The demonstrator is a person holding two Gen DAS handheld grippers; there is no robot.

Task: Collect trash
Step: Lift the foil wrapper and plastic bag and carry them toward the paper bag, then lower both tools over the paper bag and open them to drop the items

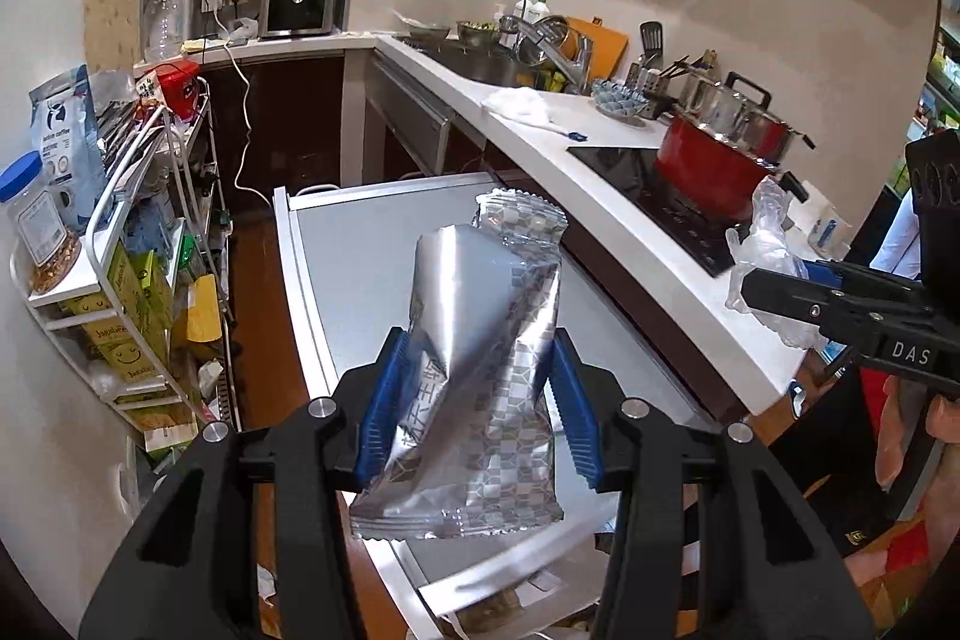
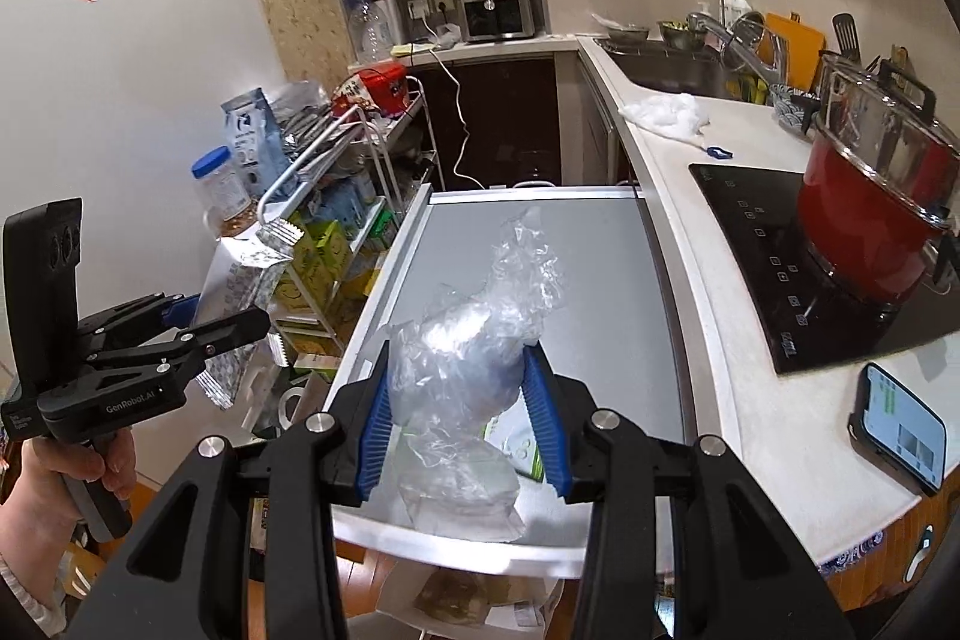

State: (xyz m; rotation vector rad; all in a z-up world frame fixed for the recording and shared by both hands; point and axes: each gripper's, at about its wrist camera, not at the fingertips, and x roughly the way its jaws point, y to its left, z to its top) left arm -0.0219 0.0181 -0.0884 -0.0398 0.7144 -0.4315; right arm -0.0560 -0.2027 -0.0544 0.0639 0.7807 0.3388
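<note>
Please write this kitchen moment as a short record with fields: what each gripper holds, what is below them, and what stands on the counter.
left gripper: shut on silver foil wrapper
right gripper: shut on crumpled clear plastic
below grippers: grey cart top
on cooktop: red pot with glass lid
counter: white crumpled tissue, phone
trash bin: not visible

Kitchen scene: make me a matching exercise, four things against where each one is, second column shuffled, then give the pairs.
Things:
1. silver foil wrapper
2. clear plastic wrap
3. red pot
4. phone

Places:
A. on the black cooktop
B. between the left gripper's fingers
C. lying on the white counter
D. between the right gripper's fingers

Pairs: 1-B, 2-D, 3-A, 4-C
</note>
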